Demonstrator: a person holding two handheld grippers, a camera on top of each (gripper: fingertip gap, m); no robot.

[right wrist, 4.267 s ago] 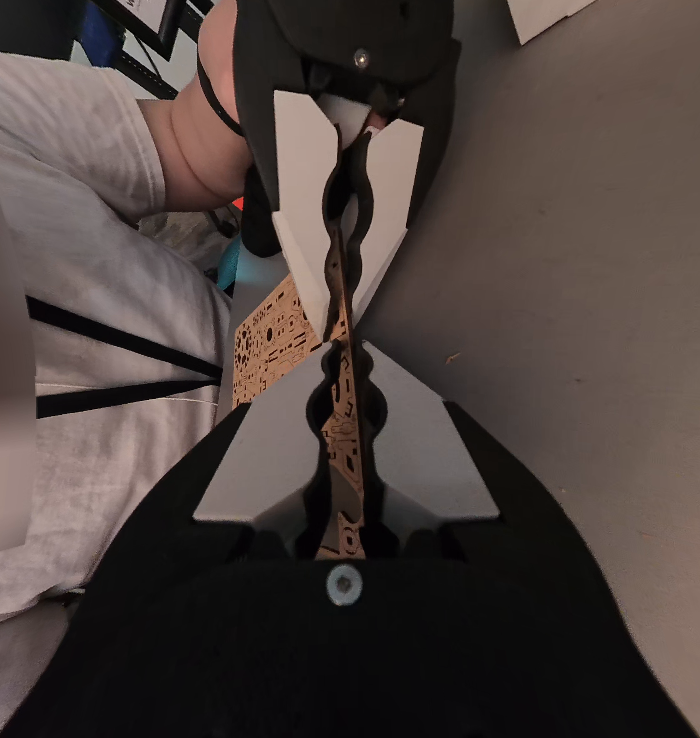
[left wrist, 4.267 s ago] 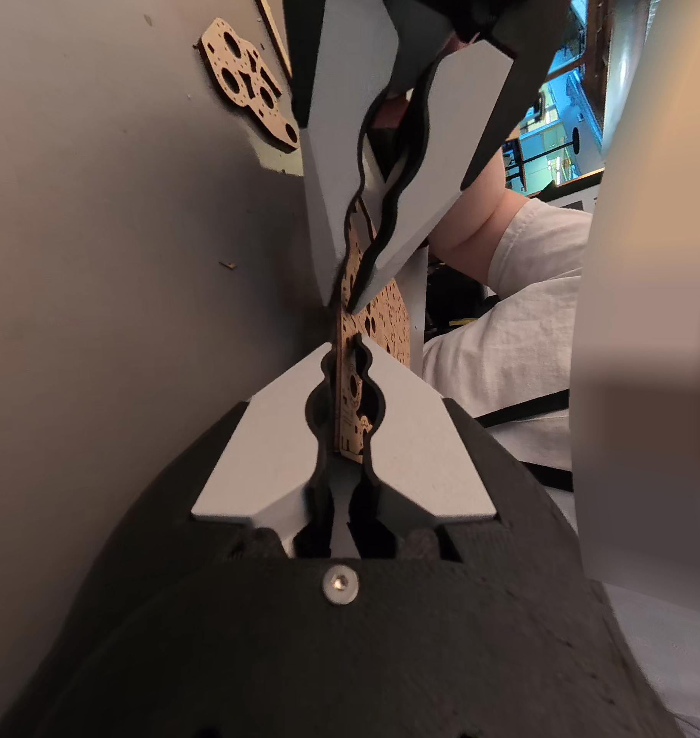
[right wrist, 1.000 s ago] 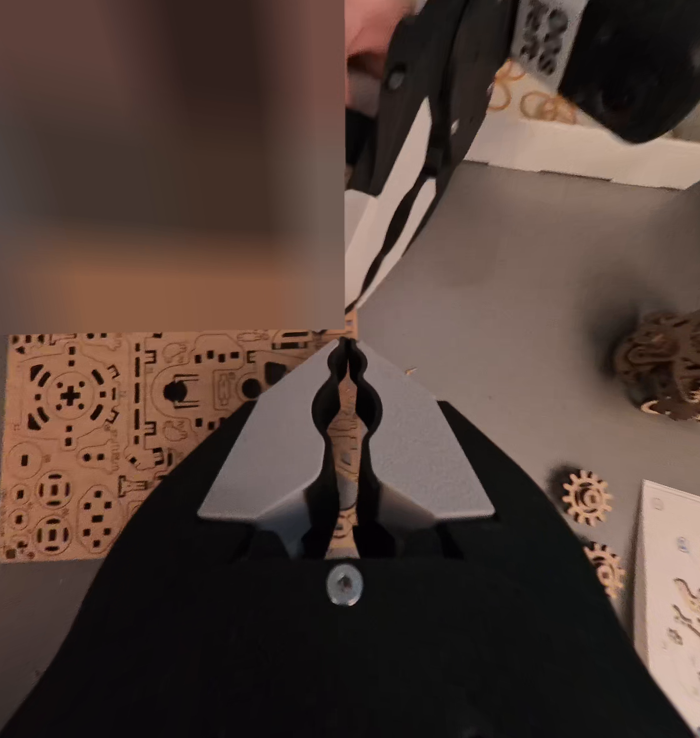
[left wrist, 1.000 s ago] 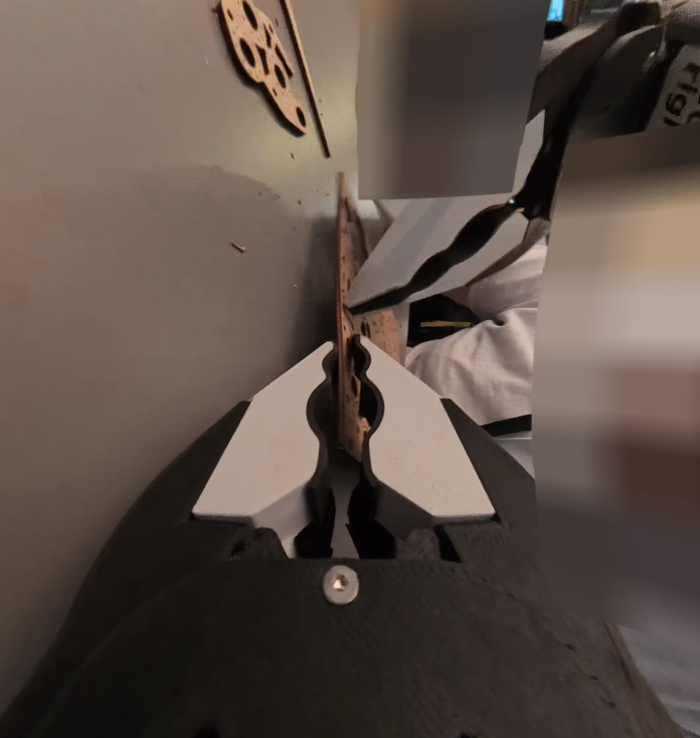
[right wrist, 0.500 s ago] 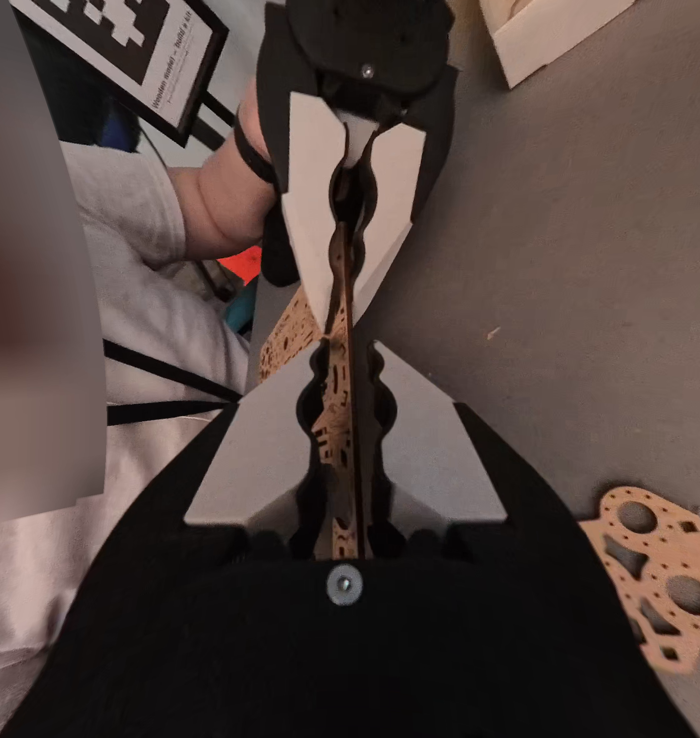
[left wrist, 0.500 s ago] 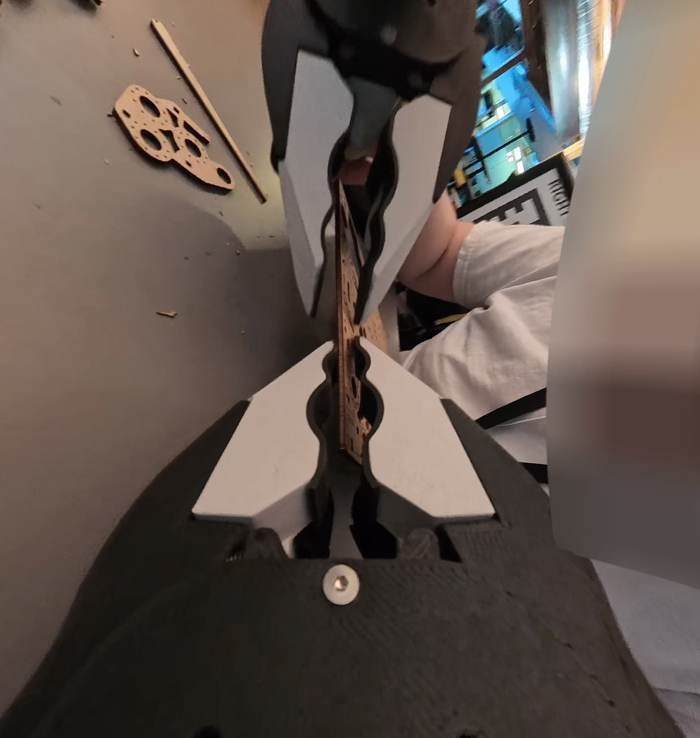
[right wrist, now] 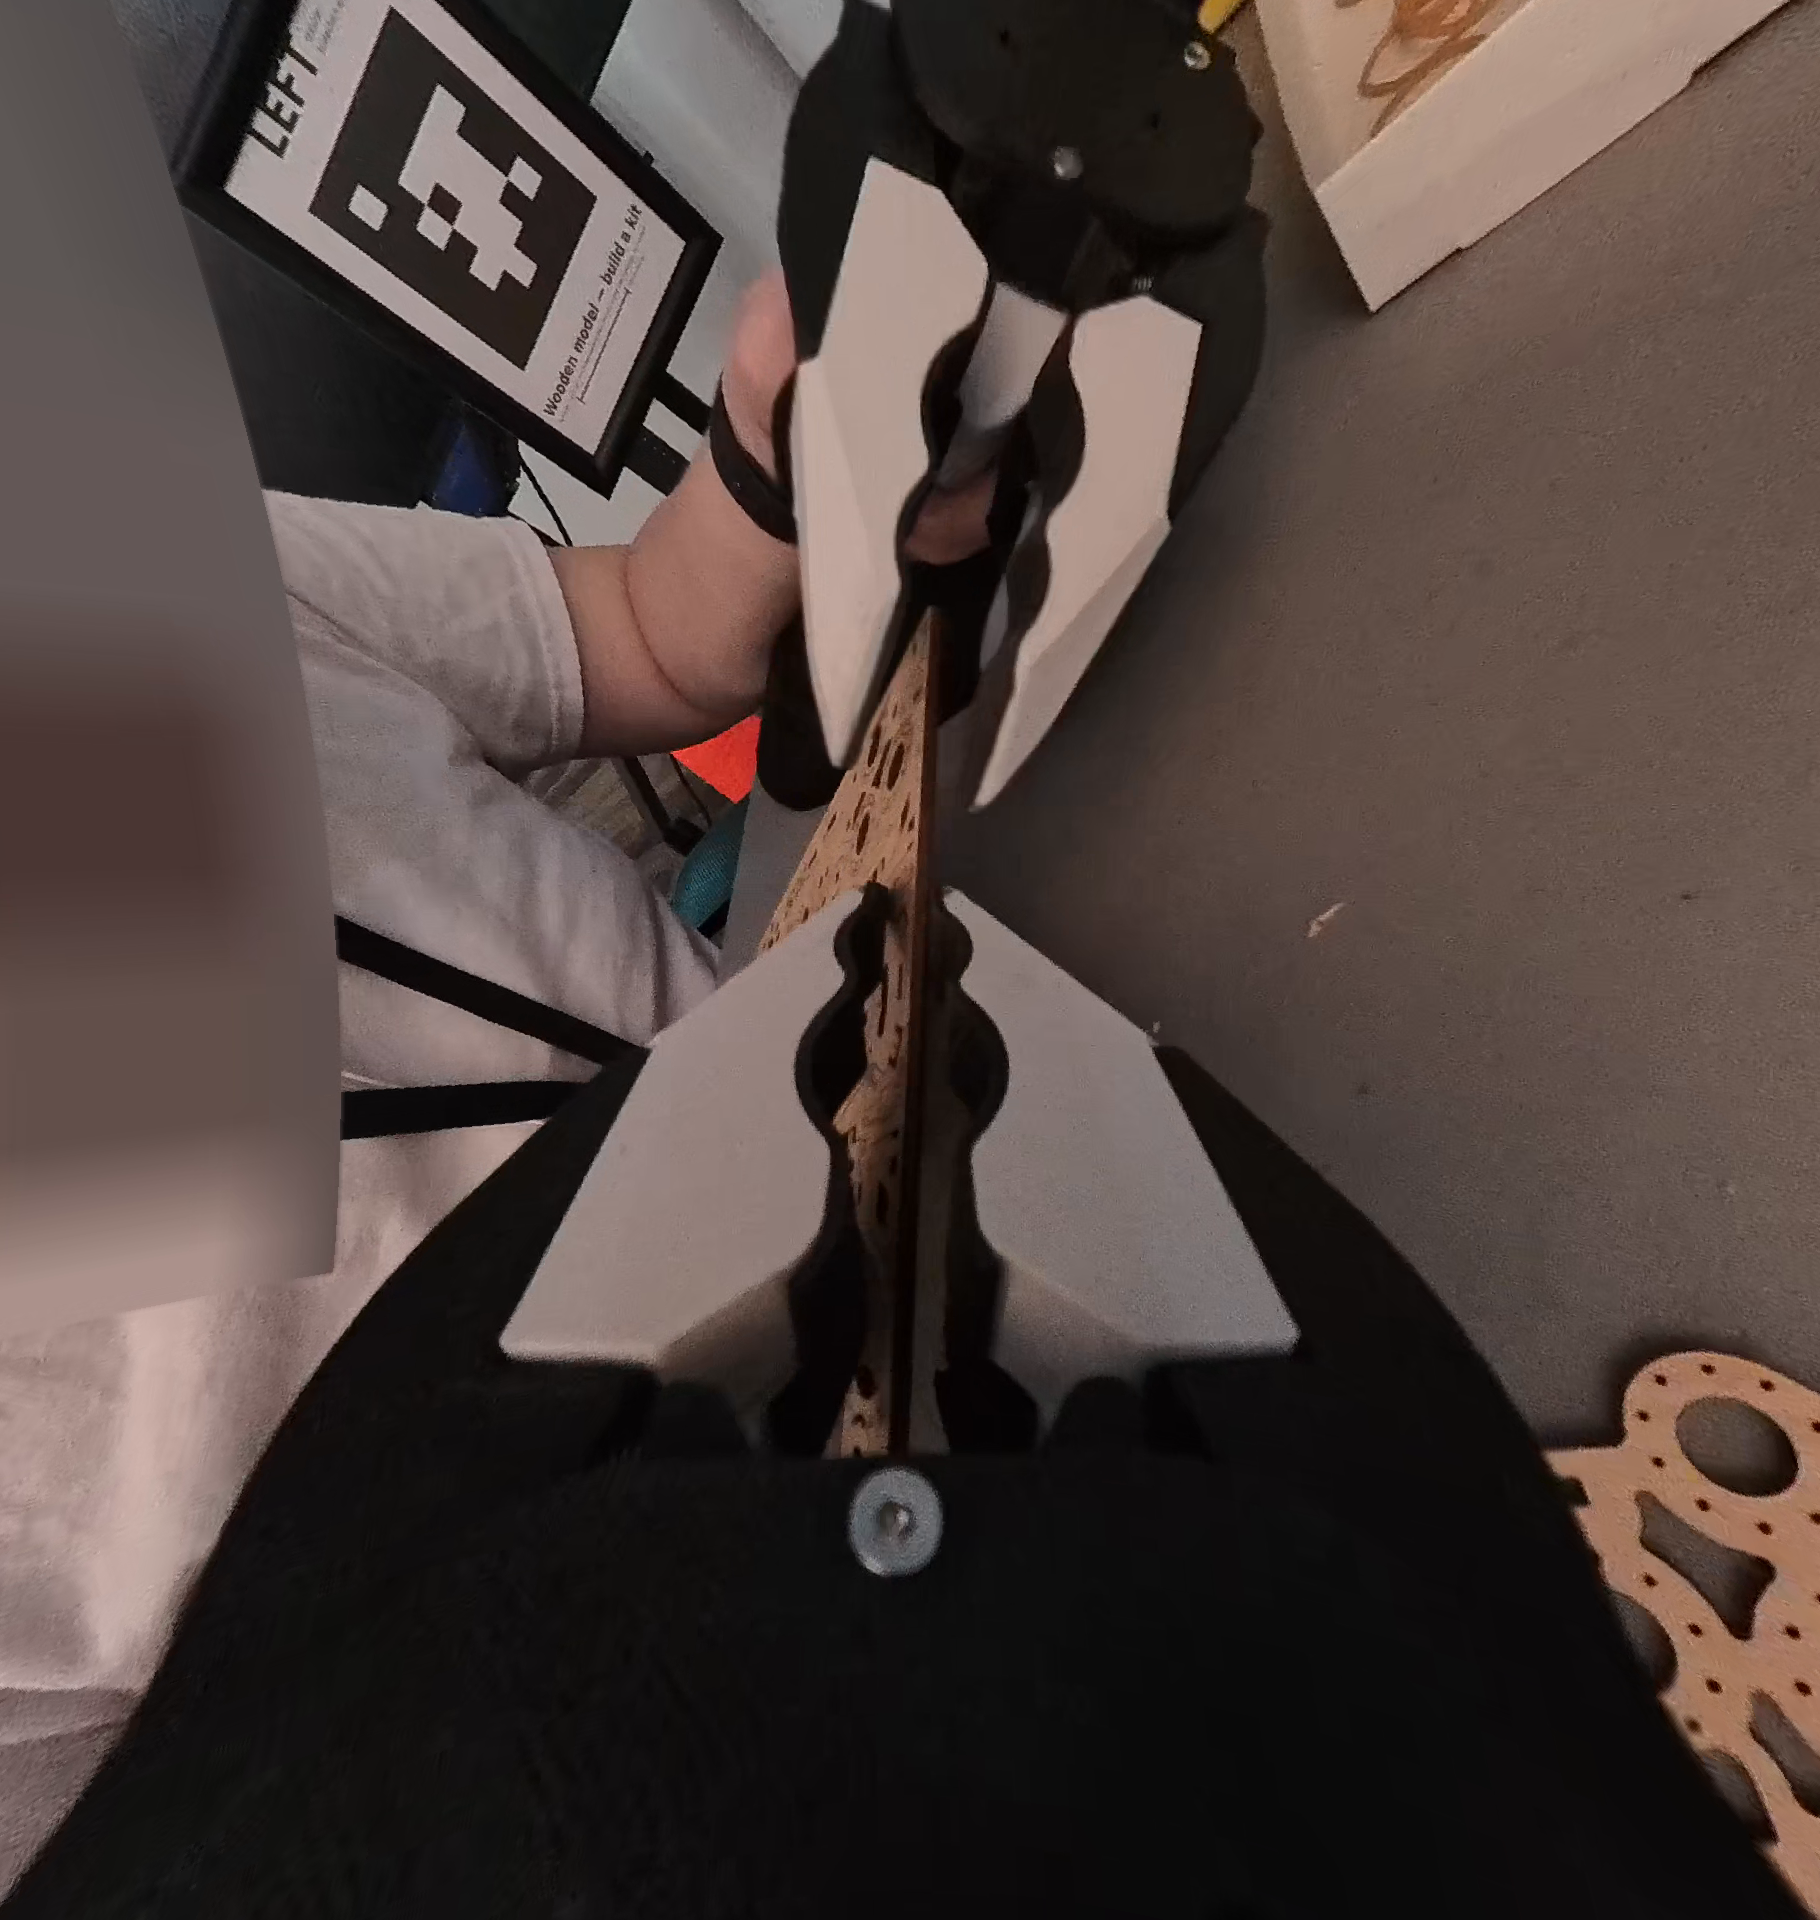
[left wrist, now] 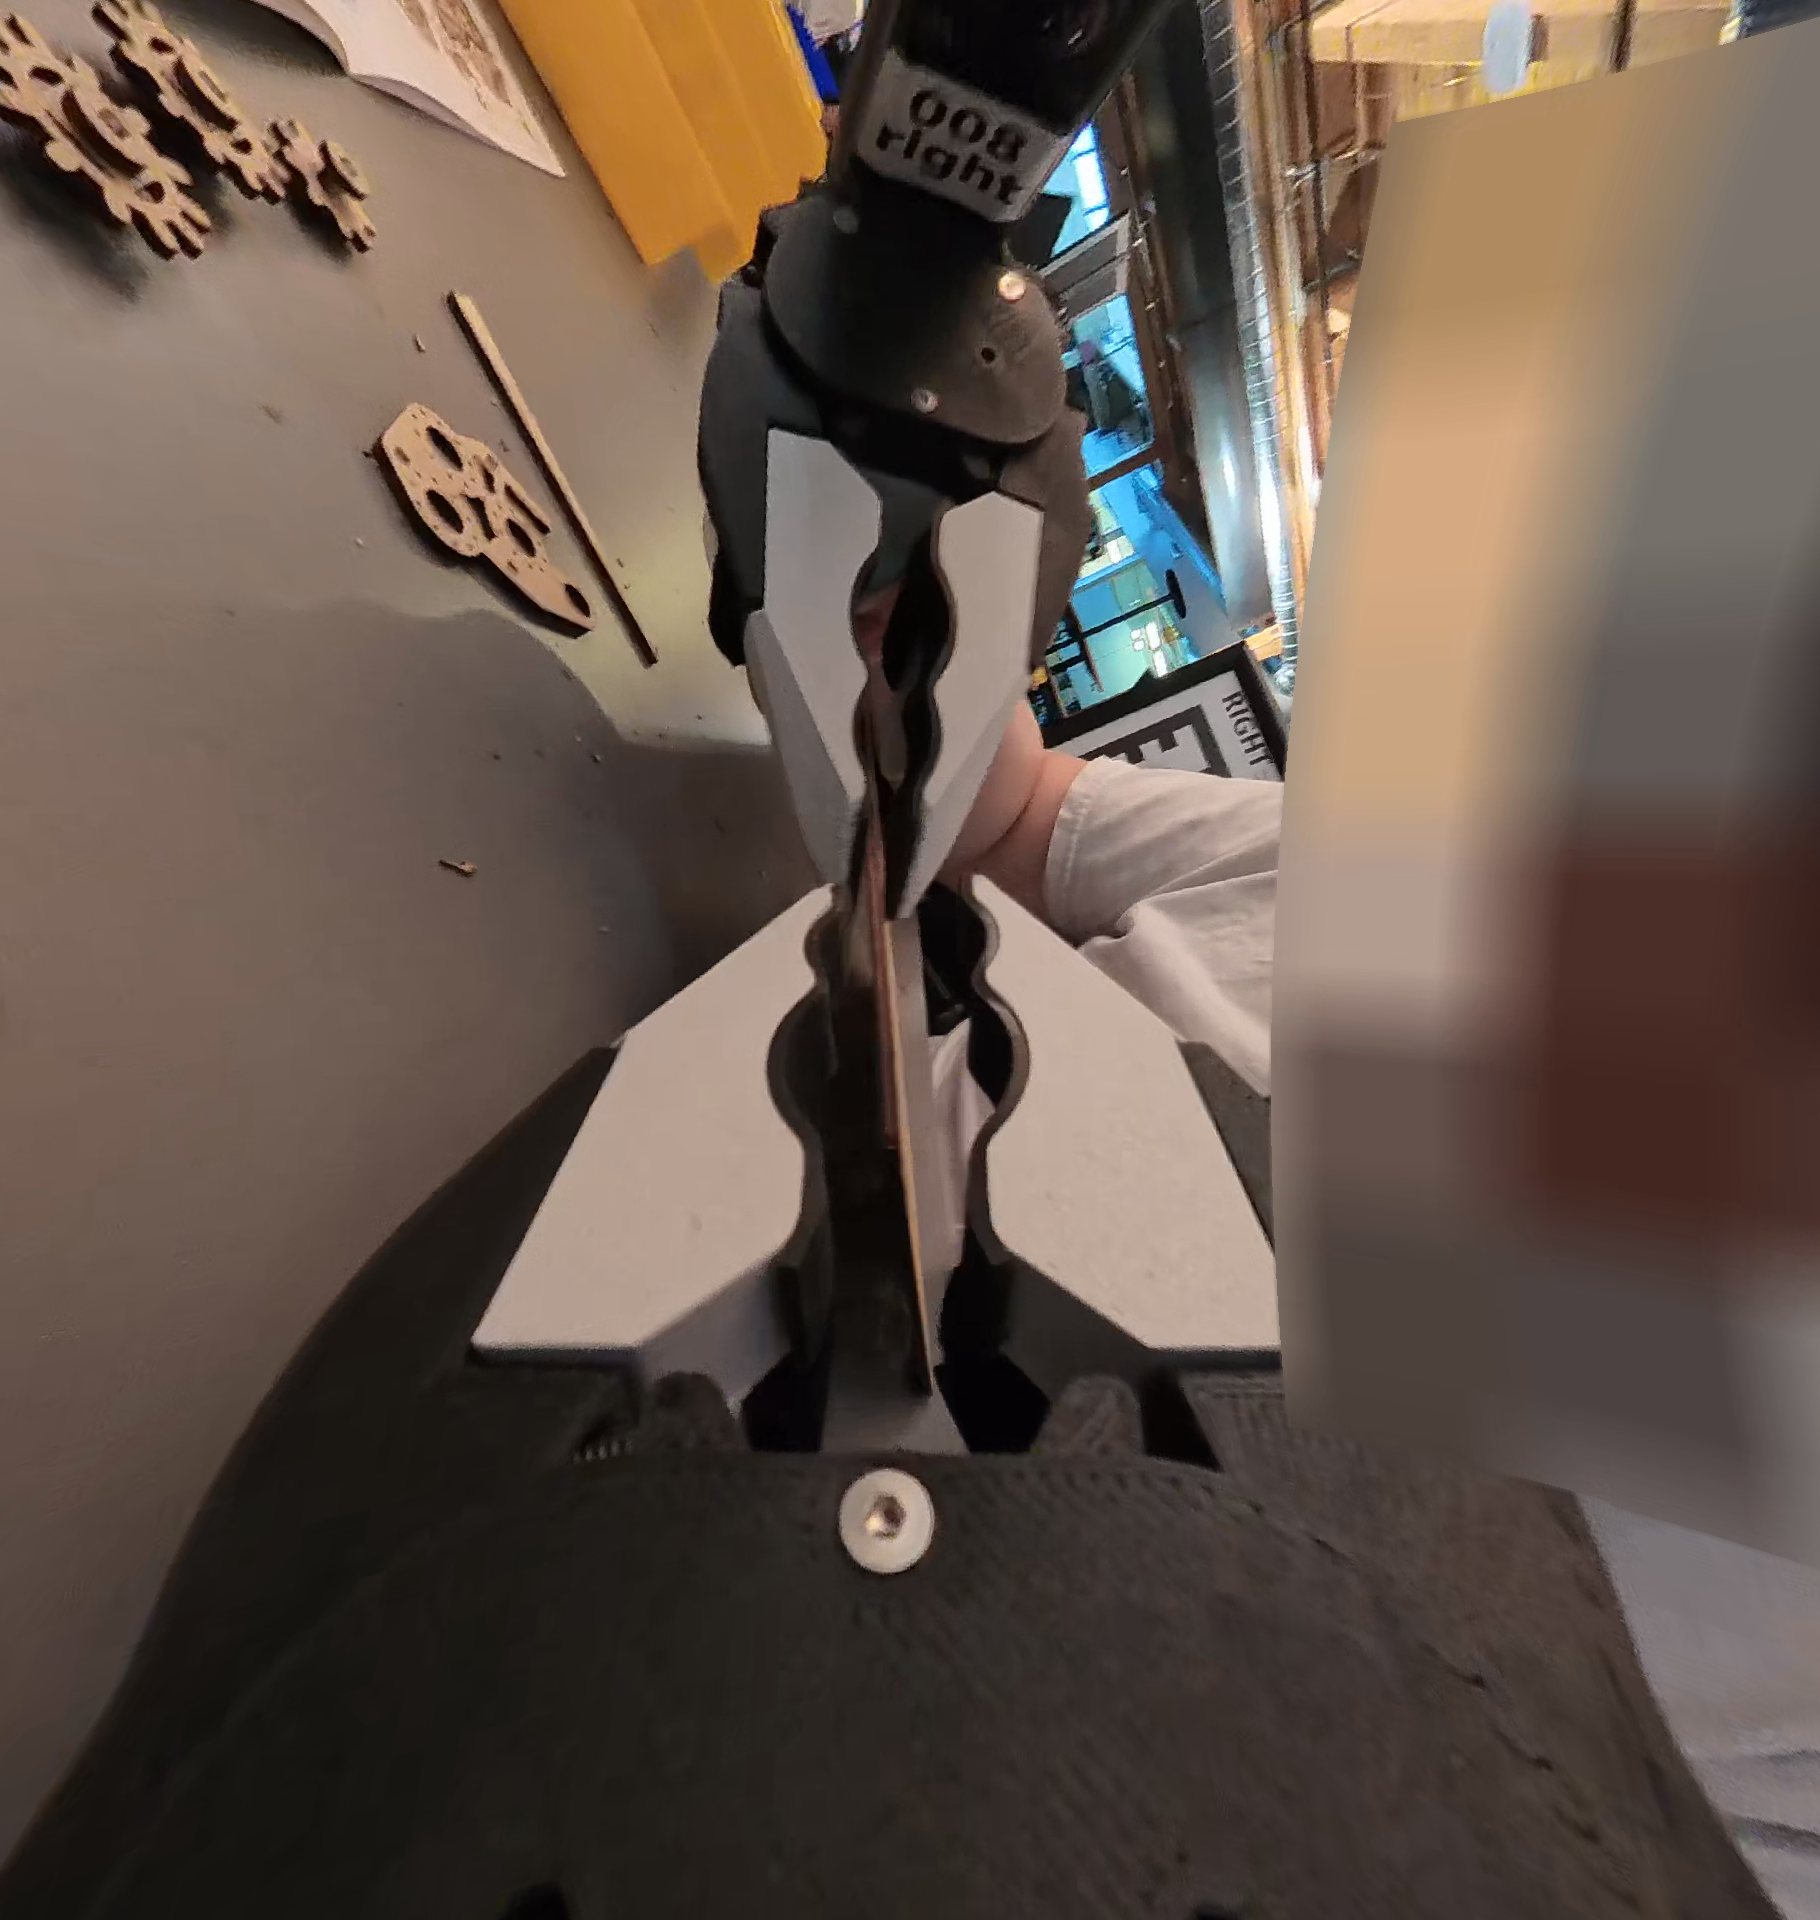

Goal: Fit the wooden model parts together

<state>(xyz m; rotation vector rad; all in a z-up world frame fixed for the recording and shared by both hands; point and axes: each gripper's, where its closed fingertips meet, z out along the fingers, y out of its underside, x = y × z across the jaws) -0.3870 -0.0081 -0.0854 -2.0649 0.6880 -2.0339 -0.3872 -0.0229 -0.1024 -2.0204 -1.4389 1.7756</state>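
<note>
Right now, sheet place: the wooden sheet stands on edge between the two grippers, seen nearly edge-on at the middle of both views, above the counter.
Left gripper: jaws parted a little; the sheet runs between them, dark and thin, close against the left jaw with a gap on the right. In the right wrist view this gripper sits at upper centre, its jaws apart, the sheet's far end between them and nearer the left one.
Right gripper: jaws narrow, closed on the sheet's near end, which reaches back to the gripper's base. In the left wrist view it comes down from upper centre, tips pinching the sheet.
Sheet make: thin pale plywood, flat, laser-cut with many small holes and outlines; the edges look dark brown.
Gripper make: grey wedge jaws with wavy black inner pads, on rough black bodies.
Counter: matt grey, with small wood crumbs.
Loose plate: flat, perforated, left of centre in the left wrist view; a thin strip lies just beside it.
Gears: toothed wooden wheels, upper left corner.
Sleeve: white cloth, left of centre.
</note>
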